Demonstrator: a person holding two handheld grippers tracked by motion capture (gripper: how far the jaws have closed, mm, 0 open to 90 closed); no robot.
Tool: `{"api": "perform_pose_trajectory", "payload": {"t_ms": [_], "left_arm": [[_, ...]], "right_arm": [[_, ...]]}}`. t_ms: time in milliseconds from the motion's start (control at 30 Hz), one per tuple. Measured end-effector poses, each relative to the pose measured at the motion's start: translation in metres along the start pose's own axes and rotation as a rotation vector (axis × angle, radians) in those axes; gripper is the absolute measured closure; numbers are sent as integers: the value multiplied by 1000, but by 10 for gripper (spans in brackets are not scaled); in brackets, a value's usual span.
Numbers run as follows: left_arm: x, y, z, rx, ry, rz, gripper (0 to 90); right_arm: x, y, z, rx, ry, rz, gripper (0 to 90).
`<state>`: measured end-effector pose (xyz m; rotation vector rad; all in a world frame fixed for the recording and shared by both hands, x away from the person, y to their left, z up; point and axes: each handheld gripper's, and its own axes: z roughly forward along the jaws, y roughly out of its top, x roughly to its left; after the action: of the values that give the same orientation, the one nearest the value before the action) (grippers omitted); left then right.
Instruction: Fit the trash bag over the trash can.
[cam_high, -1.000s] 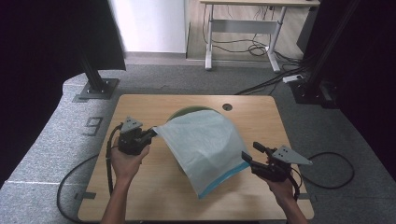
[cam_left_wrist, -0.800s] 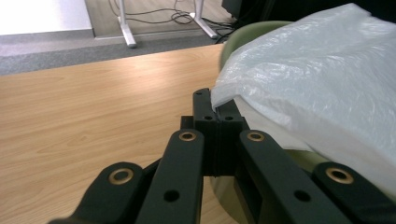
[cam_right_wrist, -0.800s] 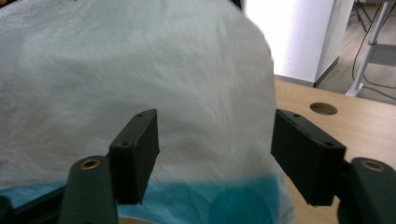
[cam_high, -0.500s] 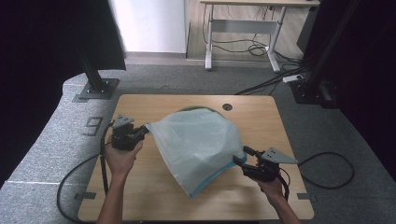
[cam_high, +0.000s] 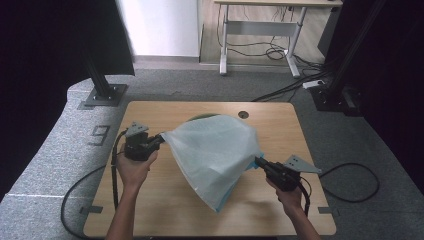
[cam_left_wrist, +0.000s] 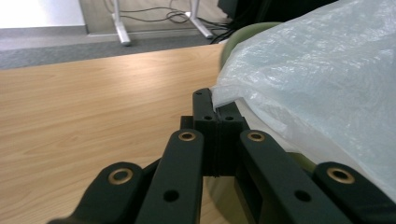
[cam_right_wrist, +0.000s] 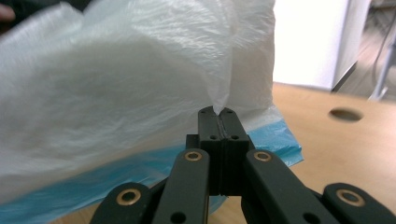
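Nearest the front edge of the bench (cam_high: 165, 210), two forearms are seen coming in from below, each hand carrying a tool. The right tool (cam_high: 259, 162) is held near the right front part of the bench; its jaws have just been closing and are now pressed together on a pinched fold of the plastic bag (cam_high: 215, 155). In the right gripper view the film is seen rising out of the shut jaws of the right tool (cam_right_wrist: 218, 111), with a blue strip (cam_right_wrist: 275, 135) of the bag hanging low behind them, close above the wood.

Farther in, toward the left edge, the left tool (cam_high: 159, 139) is held with its jaws pressed together on the opposite corner of the bag. In the left gripper view that corner is seen caught at the jaw tips of the left tool (cam_left_wrist: 215, 103).

The bag is stretched between the two tools above the middle of the bench, white and crinkled, its lowest point with the blue edge drooping toward the front edge. Behind and under it, the rim of a green bowl (cam_high: 200, 118) is seen, toward the far edge. A round hole (cam_high: 243, 114) is set in the bench near the far edge. Beyond the bench, a grey carpet (cam_high: 165, 80) and a desk frame (cam_high: 260, 30) are seen.
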<state>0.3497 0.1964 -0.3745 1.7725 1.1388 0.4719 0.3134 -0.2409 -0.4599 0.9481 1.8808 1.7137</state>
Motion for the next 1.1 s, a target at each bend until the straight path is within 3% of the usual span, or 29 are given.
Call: {"api": "perform_pose_trajectory", "payload": {"t_ms": [33,100,300,500,600,667,833,967,1100], "left_arm": [[-3,1,1,-1,-12,5,893],[-10,4,5,-6,-44,8,893],[-33,12,19,19,-83,55,890],[-43,12,30,62,-104,86,852],[-40,12,29,75,-144,92,762],[-37,11,24,59,-158,83,649],[-22,9,2,5,-120,52,385],[-20,7,-9,-5,-114,76,325],[-33,4,-17,-27,-124,112,300]], "right_arm": [[-2,10,-12,-34,-15,-5,883],[-3,14,-17,-46,-20,-3,883],[-8,35,-44,-118,-49,8,883],[-9,38,-47,-113,-60,14,883],[-8,37,-45,-102,-60,13,882],[-7,36,-44,-91,-59,10,882],[-8,35,-42,-42,-62,12,881],[-4,32,-38,0,-58,5,881],[4,28,-28,42,-61,-11,881]]}}
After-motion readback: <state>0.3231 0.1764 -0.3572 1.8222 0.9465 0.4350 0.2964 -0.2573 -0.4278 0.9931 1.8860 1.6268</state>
